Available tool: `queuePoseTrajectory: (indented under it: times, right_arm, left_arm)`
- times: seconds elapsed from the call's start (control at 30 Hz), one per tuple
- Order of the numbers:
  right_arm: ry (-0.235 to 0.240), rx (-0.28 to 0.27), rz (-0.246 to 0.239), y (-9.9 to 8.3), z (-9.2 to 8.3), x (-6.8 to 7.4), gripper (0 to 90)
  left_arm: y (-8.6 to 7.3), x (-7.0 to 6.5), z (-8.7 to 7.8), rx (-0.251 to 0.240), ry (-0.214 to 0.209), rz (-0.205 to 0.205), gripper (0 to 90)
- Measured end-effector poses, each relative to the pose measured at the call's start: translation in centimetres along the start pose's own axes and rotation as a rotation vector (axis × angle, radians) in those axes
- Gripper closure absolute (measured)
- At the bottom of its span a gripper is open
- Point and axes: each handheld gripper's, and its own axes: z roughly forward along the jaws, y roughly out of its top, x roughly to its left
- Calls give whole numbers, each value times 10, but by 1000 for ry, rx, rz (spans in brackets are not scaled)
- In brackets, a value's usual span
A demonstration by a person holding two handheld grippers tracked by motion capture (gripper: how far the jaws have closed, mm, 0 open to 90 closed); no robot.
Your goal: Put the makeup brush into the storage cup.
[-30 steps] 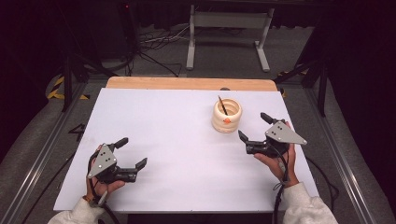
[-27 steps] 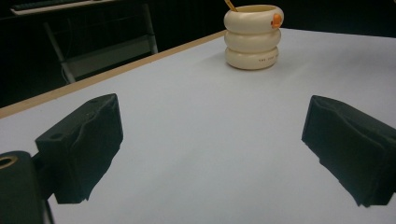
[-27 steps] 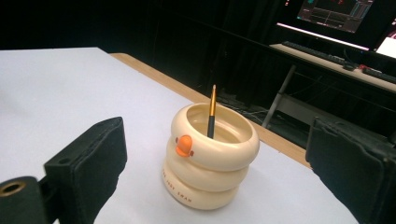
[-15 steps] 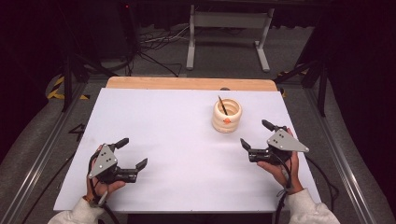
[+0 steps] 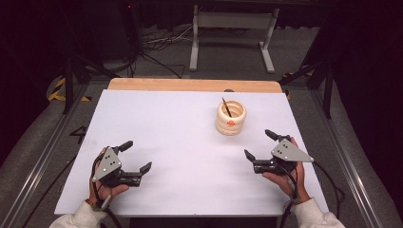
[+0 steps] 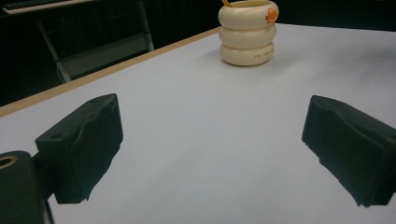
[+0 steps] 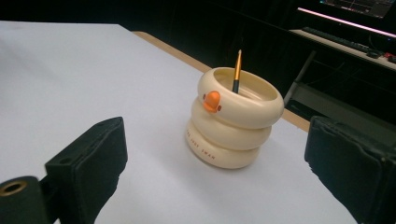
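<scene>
Both the left claw and right claw rest wide open and empty, near the cup holding a pencil far right on the surface; approach stage, next likely closing in.

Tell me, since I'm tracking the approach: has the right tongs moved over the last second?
Yes. The right tongs have drawn back toward the person, away from the cream holder, which stays put on the table.
</scene>
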Motion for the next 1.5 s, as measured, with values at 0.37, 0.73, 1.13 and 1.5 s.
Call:
queuePoseTrajectory:
  times: [0.37, 0.73, 1.13, 1.5]
  right_arm:
    - [33, 19, -21, -9, -4, 11, 64]
    - [43, 44, -31, -21, -9, 19, 63]
    - [30, 45, 17, -39, -22, 15, 59]
    - [-1, 43, 55, -48, -33, 8, 49]
  left_arm:
    - [0, -1, 2, 3, -6, 5, 61]
    - [0, -2, 2, 5, -8, 13, 61]
    - [0, -3, 2, 18, -18, 18, 61]
    - [-1, -4, 6, 29, -21, 23, 61]
